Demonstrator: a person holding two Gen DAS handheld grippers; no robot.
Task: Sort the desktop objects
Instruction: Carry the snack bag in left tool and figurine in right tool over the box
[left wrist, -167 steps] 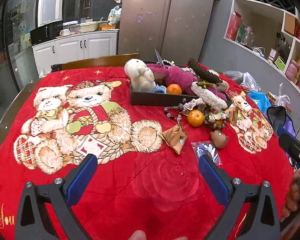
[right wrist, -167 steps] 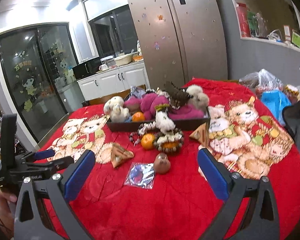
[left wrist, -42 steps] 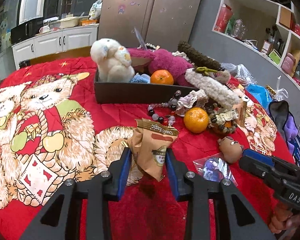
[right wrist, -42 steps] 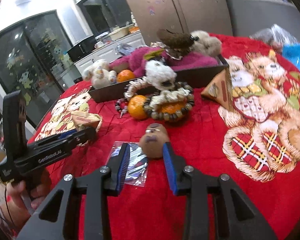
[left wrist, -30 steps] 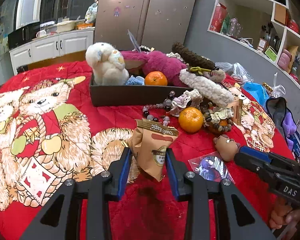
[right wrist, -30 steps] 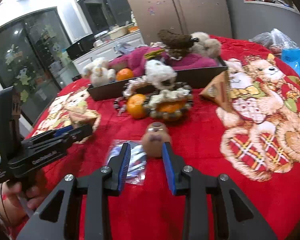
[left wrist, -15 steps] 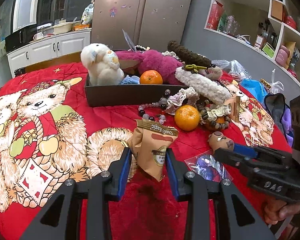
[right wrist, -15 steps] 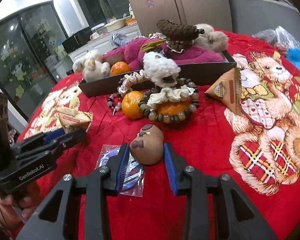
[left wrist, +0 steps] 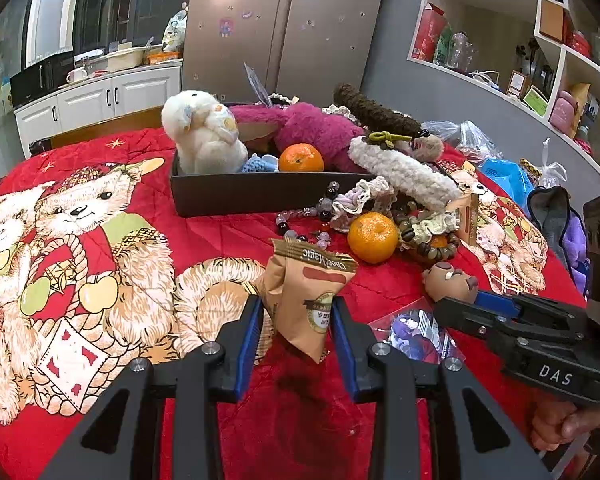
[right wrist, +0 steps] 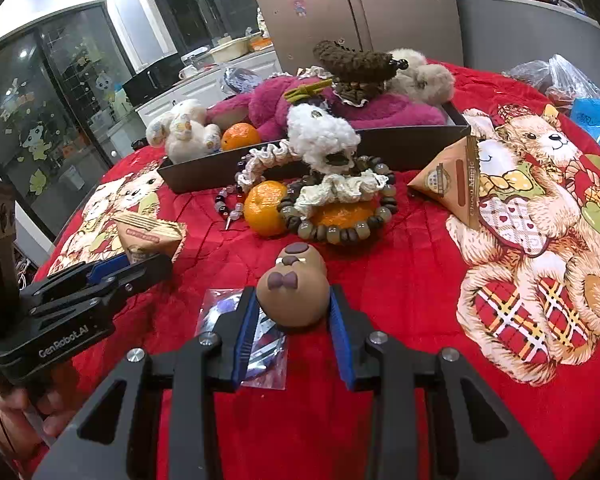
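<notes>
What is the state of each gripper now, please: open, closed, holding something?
Left gripper: closed on the brown snack packet.
Right gripper: closed on the brown bear-face toy.

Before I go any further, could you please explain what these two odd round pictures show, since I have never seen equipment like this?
There is no robot here: a person holds a hand-held two-finger gripper in each hand, and each carries a wide-angle camera looking forward along its fingers.

One picture comes from the left gripper, shut on a brown triangular snack packet. The other comes from the right gripper, shut on a small brown round animal toy. Each picture also shows the other gripper off to one side.

Both work over a table covered with a red teddy-bear blanket. On it lie a clear plastic sachet, a second snack packet, mandarins, bead bracelets and scrunchies, and a dark tray heaped with plush toys.
</notes>
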